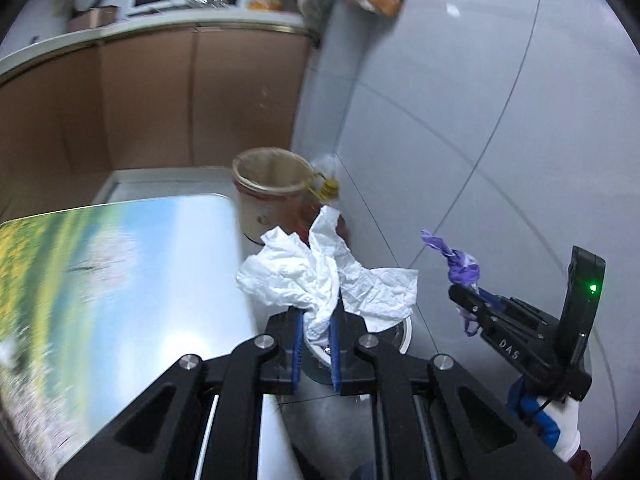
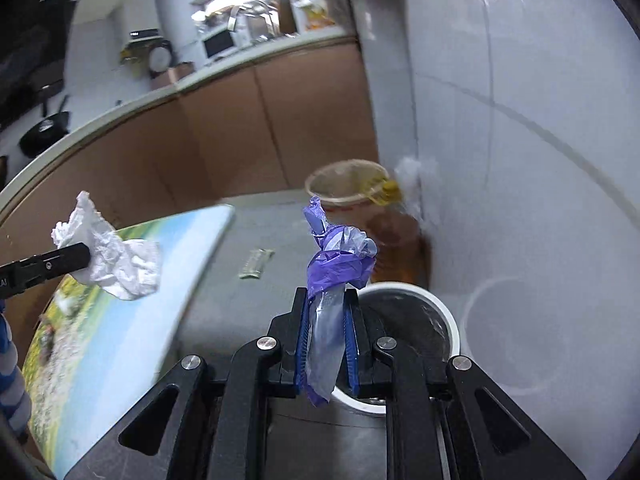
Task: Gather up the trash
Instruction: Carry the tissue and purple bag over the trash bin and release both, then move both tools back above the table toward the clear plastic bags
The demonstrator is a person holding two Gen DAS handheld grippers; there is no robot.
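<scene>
Grey floor tiles and brown kitchen cabinets fill the background, with a white-rimmed round bin (image 2: 448, 312) standing on the floor beside a table with a printed landscape top (image 1: 120, 264). Both tools are loaded: the left gripper (image 1: 317, 344) has its blue pads pressed onto a crumpled white paper towel (image 1: 320, 276), and the right gripper (image 2: 328, 344) is pinching a twisted purple plastic bag (image 2: 340, 264). Seen from the left wrist, the towel hangs directly over the bin's mouth, its loose folds spreading wider than the pads. From the right wrist, the bag sits above the bin's near-left rim, so it is not yet squarely over the opening. The drop seems to be the step in hand; it would go best if each tool were lowered toward the bin's centre before spreading, one at a time, since the light towel could catch on the rim. Beyond the bin stands a tan paper cup (image 2: 348, 184).
</scene>
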